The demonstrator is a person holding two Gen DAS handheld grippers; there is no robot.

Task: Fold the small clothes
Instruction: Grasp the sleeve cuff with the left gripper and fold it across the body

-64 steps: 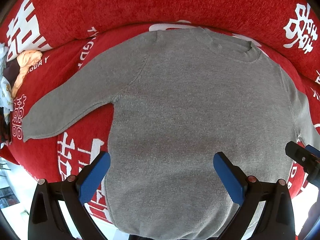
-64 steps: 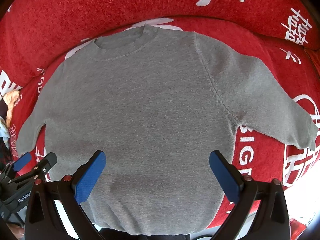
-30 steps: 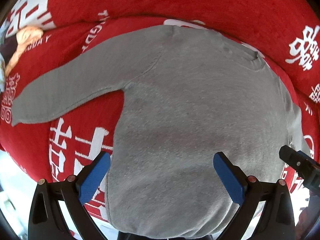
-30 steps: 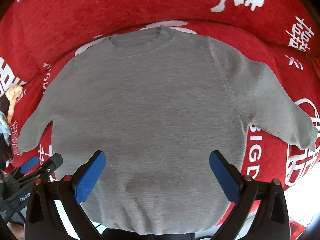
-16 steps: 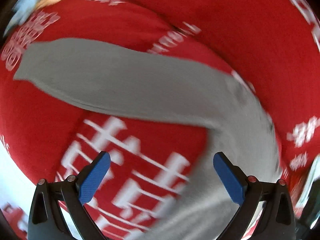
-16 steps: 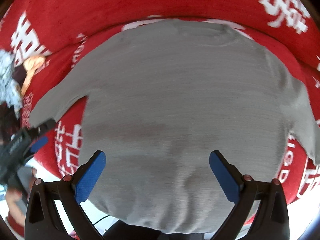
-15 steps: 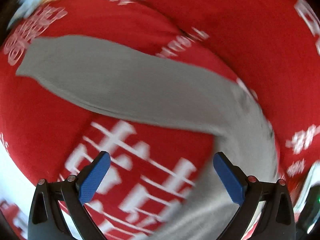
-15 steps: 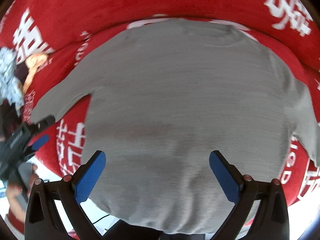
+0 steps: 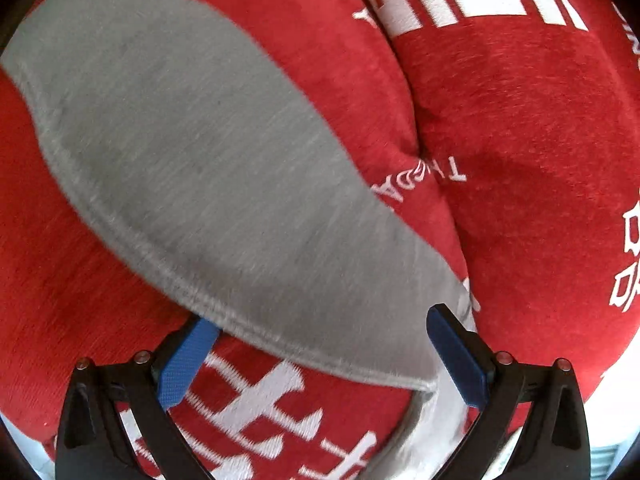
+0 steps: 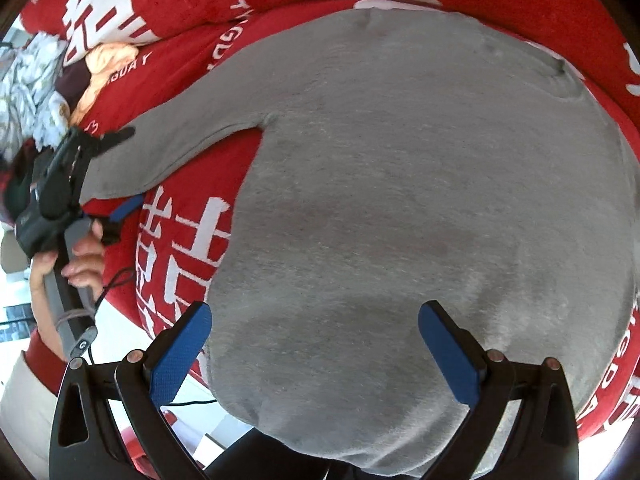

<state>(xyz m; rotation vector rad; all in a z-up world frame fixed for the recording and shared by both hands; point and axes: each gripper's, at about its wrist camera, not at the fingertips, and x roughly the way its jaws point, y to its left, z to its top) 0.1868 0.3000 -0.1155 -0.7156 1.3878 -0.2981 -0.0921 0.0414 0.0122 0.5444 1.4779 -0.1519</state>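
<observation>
A grey sweater [image 10: 400, 200] lies flat, front up, on a red sofa cover. Its left sleeve [image 9: 208, 168] stretches out to the side and fills the left wrist view. My left gripper [image 9: 320, 356] is open, its blue pads [image 9: 184, 364] straddling the sleeve close above it. From the right wrist view the left gripper [image 10: 120, 176] sits at the cuff end of that sleeve [image 10: 172, 148]. My right gripper [image 10: 312, 352] is open and empty, hovering over the sweater's lower body.
The red sofa cover [image 9: 520, 160] with white lettering has a seat and a back cushion. A pile of other clothes [image 10: 52, 80] lies at the sofa's far left. The seat's front edge [image 10: 160, 336] drops to a pale floor.
My left gripper has swung left and dropped low onto the sleeve, which now fills its view. My right gripper has turned left, so the sweater body and left sleeve are in view.
</observation>
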